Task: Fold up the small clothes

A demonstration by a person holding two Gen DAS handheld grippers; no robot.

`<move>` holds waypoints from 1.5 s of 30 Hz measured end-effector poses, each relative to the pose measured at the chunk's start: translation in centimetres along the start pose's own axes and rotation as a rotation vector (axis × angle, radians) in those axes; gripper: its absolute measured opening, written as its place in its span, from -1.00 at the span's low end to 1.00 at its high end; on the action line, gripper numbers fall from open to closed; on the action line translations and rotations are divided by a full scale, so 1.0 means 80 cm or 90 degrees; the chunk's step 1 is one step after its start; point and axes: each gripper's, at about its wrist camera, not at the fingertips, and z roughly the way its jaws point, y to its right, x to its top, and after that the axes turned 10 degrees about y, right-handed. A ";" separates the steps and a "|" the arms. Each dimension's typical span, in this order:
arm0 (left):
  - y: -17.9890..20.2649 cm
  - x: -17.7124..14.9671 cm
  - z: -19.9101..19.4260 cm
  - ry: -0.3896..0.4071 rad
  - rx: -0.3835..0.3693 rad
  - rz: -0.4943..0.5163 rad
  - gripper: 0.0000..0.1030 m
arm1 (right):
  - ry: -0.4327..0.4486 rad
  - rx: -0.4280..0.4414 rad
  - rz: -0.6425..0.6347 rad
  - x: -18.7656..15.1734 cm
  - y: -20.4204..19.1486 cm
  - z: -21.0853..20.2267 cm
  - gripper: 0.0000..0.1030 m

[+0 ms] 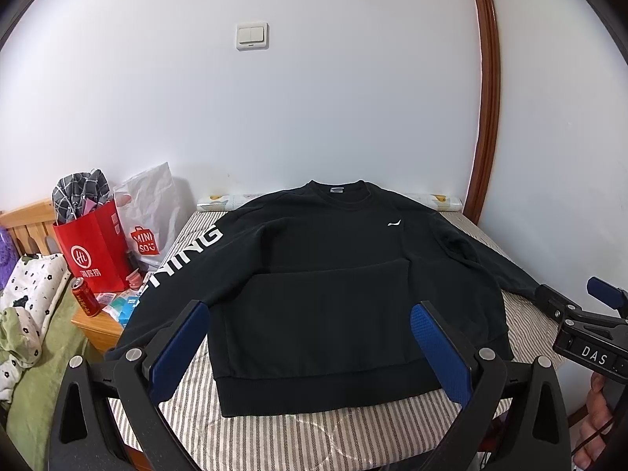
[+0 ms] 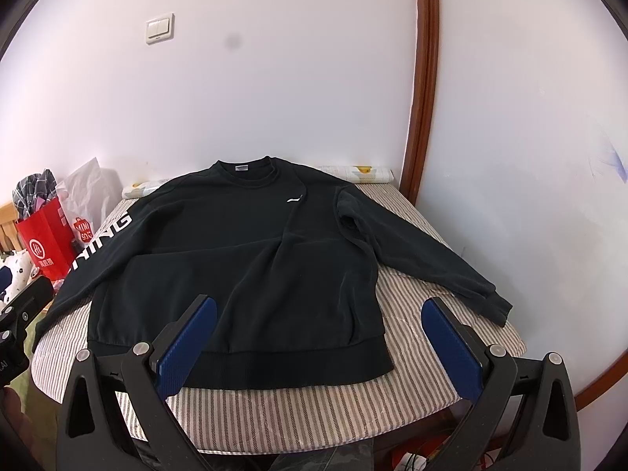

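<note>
sweatshirt (image 1: 322, 274) flat on striped table (image 2: 314, 408), both grippers wide apart

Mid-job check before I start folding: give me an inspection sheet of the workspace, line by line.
Surface: striped mattress, bare part nearest the grippers.
Job's things: black sweatshirt lying flat, front up, collar toward the wall, both sleeves spread outward; the lettered sleeve runs off the mattress edge. No fold made yet.
Clutter: red paper bag, white Miniso bag and red can on a wooden stand beside the bed.
Grippers: left gripper open, over the hem; right gripper open, over the hem's right corner. Neither touches cloth.
Cables: thin cable at the person's hand.
Surroundings: white wall, light switch, brown door frame.
</note>
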 end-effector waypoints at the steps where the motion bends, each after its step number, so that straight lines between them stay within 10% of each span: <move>1: 0.000 0.000 0.000 0.000 0.000 0.000 1.00 | 0.000 0.000 0.000 -0.001 0.000 0.000 0.99; 24: -0.012 -0.004 0.012 -0.013 -0.011 -0.017 1.00 | 0.006 -0.003 -0.007 -0.009 -0.018 0.014 0.99; 45: -0.144 -0.089 0.165 -0.178 0.067 -0.182 0.98 | -0.063 0.004 -0.073 -0.057 -0.045 0.159 0.99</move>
